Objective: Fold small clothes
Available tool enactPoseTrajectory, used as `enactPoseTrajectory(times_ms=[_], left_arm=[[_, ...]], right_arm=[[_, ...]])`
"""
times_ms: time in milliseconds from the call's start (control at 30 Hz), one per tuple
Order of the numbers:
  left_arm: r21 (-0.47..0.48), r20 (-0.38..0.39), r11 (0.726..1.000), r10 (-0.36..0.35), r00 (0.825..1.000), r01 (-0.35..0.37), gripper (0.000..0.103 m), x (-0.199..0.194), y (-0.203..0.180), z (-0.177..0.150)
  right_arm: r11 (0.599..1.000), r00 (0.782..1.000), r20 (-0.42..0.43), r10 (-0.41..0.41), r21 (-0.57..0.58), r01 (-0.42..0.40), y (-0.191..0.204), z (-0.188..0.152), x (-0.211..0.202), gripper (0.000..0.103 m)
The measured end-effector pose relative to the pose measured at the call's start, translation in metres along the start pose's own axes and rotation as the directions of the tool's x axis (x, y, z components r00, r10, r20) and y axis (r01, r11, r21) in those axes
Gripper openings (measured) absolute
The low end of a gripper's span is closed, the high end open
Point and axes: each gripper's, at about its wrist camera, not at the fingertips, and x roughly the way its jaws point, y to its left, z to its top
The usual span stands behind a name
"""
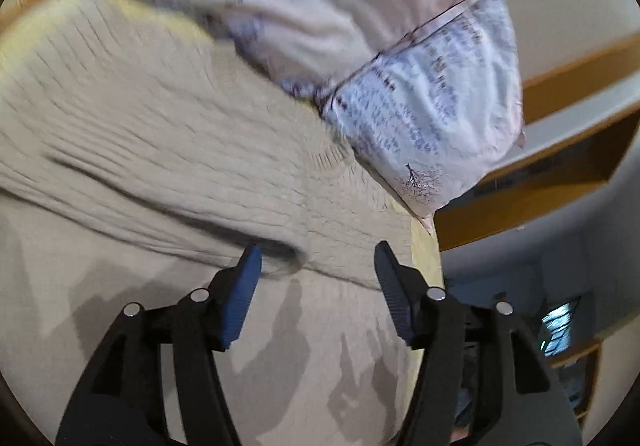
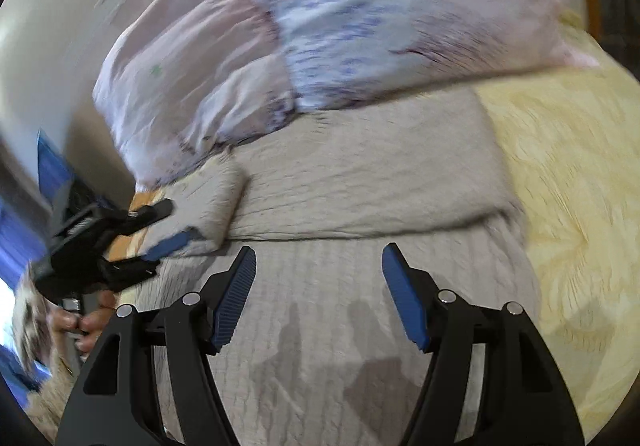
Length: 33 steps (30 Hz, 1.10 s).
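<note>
A beige ribbed knit garment [image 1: 168, 150] lies spread on the bed, with a folded layer across its middle, and also shows in the right wrist view [image 2: 360, 182]. My left gripper [image 1: 318, 266] is open and empty, its fingers just above the fold's edge. My right gripper [image 2: 318, 270] is open and empty above the garment's lower part. The left gripper also appears in the right wrist view [image 2: 160, 230], open at the garment's left edge by a folded-over sleeve [image 2: 216, 202]. Both views are motion-blurred.
A white and lilac printed pillow [image 1: 432, 118] and quilt [image 2: 320, 26] lie beyond the garment. A yellow bedsheet [image 2: 568, 182] covers the bed on the right. A wooden bed frame [image 1: 540, 182] and wall stand on the right in the left wrist view.
</note>
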Motion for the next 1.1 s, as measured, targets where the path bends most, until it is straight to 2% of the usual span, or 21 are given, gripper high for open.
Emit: enactPoseTrajectory(times_ms=[67,100,167,233,300,367,433,500,700,833,900,933,967,1033,1100], left_arm=[[0.032,0.065,0.998,0.052,0.997,-0.054,0.059,-0.027,0.007,0.004],[0.051,0.113,0.990,0.122,0.986,-0.128,0.059,-0.043,0.015,0.008],[0.059,0.153,0.973,0.213,0.965,-0.224,0.057,-0.055,0.028,0.015],[0.044,0.157,0.949,0.303,0.940,-0.313,0.049,-0.056,0.043,0.020],[0.031,0.128,0.938,0.339,0.932,-0.346,0.041,-0.053,0.055,0.022],[0.021,0.110,0.924,0.376,0.920,-0.381,0.040,-0.052,0.066,0.021],[0.009,0.096,0.917,0.396,0.913,-0.399,0.038,-0.052,0.078,0.020],[0.016,0.099,0.911,0.409,0.907,-0.412,0.030,-0.051,0.083,0.018],[0.042,0.098,0.908,0.411,0.906,-0.416,0.030,-0.048,0.080,0.018],[0.037,0.095,0.915,0.397,0.913,-0.401,0.031,-0.050,0.082,0.018],[0.034,0.093,0.917,0.394,0.915,-0.398,0.031,-0.050,0.082,0.018],[0.033,0.093,0.917,0.392,0.915,-0.397,0.031,-0.050,0.082,0.018],[0.033,0.093,0.918,0.392,0.915,-0.396,0.031,-0.050,0.082,0.018],[0.035,0.094,0.918,0.390,0.916,-0.395,0.032,-0.050,0.082,0.018],[0.036,0.096,0.917,0.392,0.915,-0.397,0.033,-0.050,0.081,0.018]], right_arm=[[0.993,1.000,-0.010,0.010,-0.114,-0.011,0.029,0.007,0.007,0.067],[0.986,1.000,-0.016,0.023,-0.167,-0.025,0.043,0.008,0.012,0.067],[0.961,0.998,-0.022,0.052,-0.272,-0.056,0.073,0.011,0.022,0.063],[0.913,0.997,-0.025,0.073,-0.401,-0.077,0.111,0.011,0.037,0.057],[0.863,0.996,-0.040,0.082,-0.497,-0.091,0.142,0.009,0.055,0.052],[0.827,0.993,-0.075,0.089,-0.551,-0.115,0.166,0.007,0.076,0.049],[0.806,0.989,-0.118,0.089,-0.574,-0.141,0.182,0.005,0.097,0.048],[0.779,0.988,-0.142,0.065,-0.612,-0.139,0.197,0.001,0.118,0.045],[0.720,0.988,-0.154,-0.012,-0.687,-0.098,0.220,-0.011,0.156,0.042],[0.698,0.988,-0.146,-0.050,-0.712,-0.070,0.226,-0.015,0.174,0.042],[0.688,0.990,-0.127,-0.063,-0.724,-0.049,0.228,-0.017,0.178,0.031],[0.682,0.992,-0.106,-0.073,-0.730,-0.028,0.228,-0.018,0.178,0.019],[0.688,0.993,-0.102,-0.065,-0.725,-0.029,0.226,-0.017,0.177,0.008],[0.725,0.994,-0.107,-0.026,-0.687,-0.055,0.221,-0.011,0.172,0.006],[0.773,0.997,-0.071,0.006,-0.632,-0.050,0.212,-0.001,0.159,0.006]])
